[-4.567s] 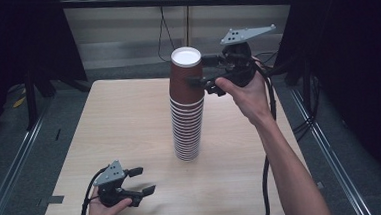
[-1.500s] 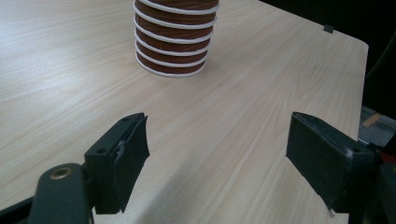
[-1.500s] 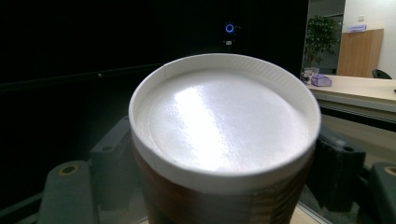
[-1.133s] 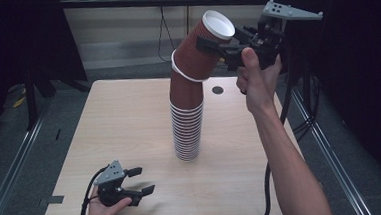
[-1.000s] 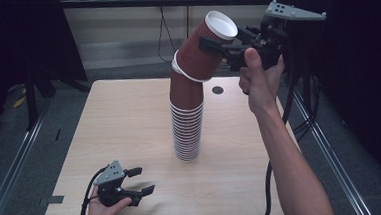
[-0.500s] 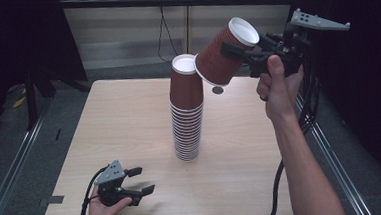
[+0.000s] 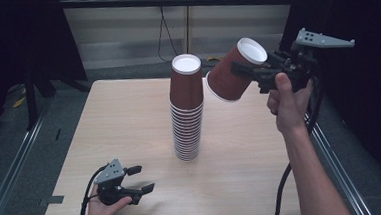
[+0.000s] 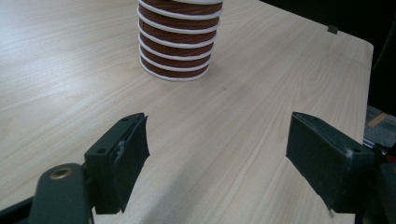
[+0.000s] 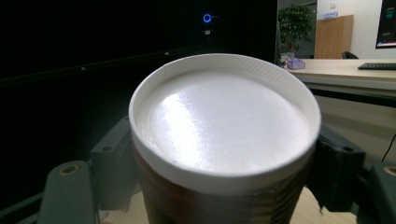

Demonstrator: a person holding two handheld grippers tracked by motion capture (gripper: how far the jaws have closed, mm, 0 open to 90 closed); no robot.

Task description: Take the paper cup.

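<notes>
A light wooden table [image 7: 129, 121] carries, near its middle, a tall stack of upside-down brown paper cups with white rims [image 7: 187, 112], its base also seen in the left gripper view [image 8: 176, 42]. Upper right, clear of the stack's top, the right gripper [image 7: 249, 70] holds a single brown paper cup [image 7: 234, 70] in the air, its jaws clamped on the side wall near the white bottom; the cup is tilted, its open mouth facing down towards the table, probably so that it can be set down inverted. In the right gripper view that bottom [image 9: 224, 119] sits between the black pads. The left gripper [image 7: 138, 178] rests near the table's front edge, jaws parted on nothing, evidently parked out of the way.
</notes>
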